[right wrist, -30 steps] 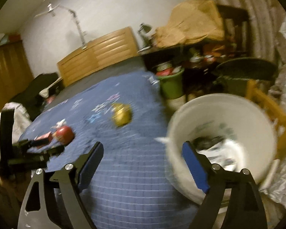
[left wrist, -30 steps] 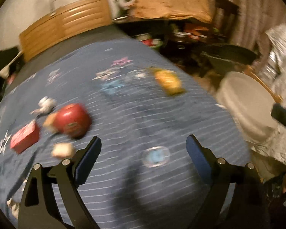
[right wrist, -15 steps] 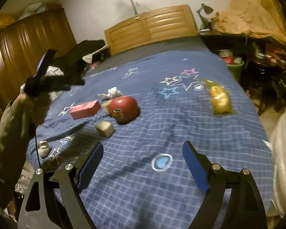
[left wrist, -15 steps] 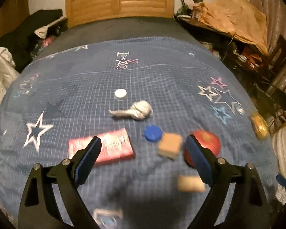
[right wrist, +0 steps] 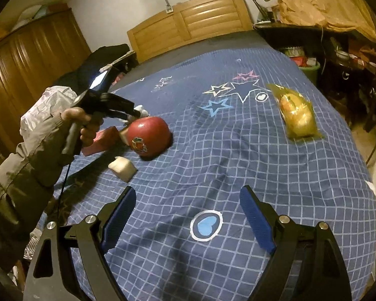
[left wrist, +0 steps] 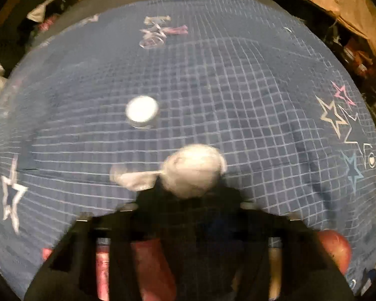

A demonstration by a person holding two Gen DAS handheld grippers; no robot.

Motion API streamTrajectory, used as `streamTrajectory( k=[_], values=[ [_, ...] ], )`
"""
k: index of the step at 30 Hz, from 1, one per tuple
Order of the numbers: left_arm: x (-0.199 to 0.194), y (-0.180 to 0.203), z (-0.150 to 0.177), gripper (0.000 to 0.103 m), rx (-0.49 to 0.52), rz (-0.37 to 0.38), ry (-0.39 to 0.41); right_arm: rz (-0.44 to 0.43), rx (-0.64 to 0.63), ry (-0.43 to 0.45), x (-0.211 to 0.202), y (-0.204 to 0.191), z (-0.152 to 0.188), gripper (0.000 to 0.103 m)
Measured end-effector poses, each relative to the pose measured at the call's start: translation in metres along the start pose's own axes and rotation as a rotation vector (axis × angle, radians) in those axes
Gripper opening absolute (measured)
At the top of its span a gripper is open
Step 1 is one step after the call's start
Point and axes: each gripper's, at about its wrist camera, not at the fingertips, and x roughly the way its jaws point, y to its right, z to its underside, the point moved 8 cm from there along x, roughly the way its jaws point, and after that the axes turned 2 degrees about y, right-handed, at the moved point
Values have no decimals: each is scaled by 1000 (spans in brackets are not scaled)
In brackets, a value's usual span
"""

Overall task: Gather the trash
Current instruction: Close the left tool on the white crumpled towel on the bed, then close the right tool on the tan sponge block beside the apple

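While blurred elsewhere, yellow packet (right wrist: 297, 115) sharp.

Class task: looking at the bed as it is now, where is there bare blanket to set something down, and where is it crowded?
Free: the wide checked stretch between the red ball and the yellow packet, and the blanket ahead of the open right hand-held gripper. Crowded: around the ball, where the pink box, the pale block and the left hand-held gripper cluster.

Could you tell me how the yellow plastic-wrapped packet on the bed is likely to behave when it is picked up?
The yellow packet looks glossy, so its film may be slippery to grip. Its thin clear edges lie flat on the blanket, so they probably flop. It seems unlikely to roll.
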Motion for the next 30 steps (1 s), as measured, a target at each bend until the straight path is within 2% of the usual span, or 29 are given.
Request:
streamTrajectory(
  k=[4,8,11,12,14,16,18,21,26,28,30],
  values=[
    [-32,-2,-7,13,-31,24,107,-18,-8,-1,-1,-3,2,85],
    [-110,-13,-10,12,-78,41,282,-48,-44,6,-3,-16,-2,85],
    [-187,-25,12,12,-96,41,443,-76,-87,14,0,-32,-10,85],
    [-200,-28,17,12,-96,32,473,-82,-99,17,1,-36,-13,85],
    [-239,-33,47,12,-86,23,547,-101,-140,24,6,-49,-22,85],
    [-261,-35,75,12,-76,24,584,-109,-177,28,10,-59,-30,85],
    [-278,-42,110,12,-84,24,606,-116,-222,30,18,-73,-39,85],
    [-280,-49,154,12,-107,73,588,-127,-299,19,31,-94,-51,85],
    [-242,-53,215,12,-150,112,499,-128,-463,-30,70,-136,-66,85],
    [-229,-53,235,12,-172,159,459,-124,-526,-58,88,-150,-71,85],
    [-212,-46,249,12,-189,212,404,-126,-620,-135,118,-167,-72,85]
  ],
)
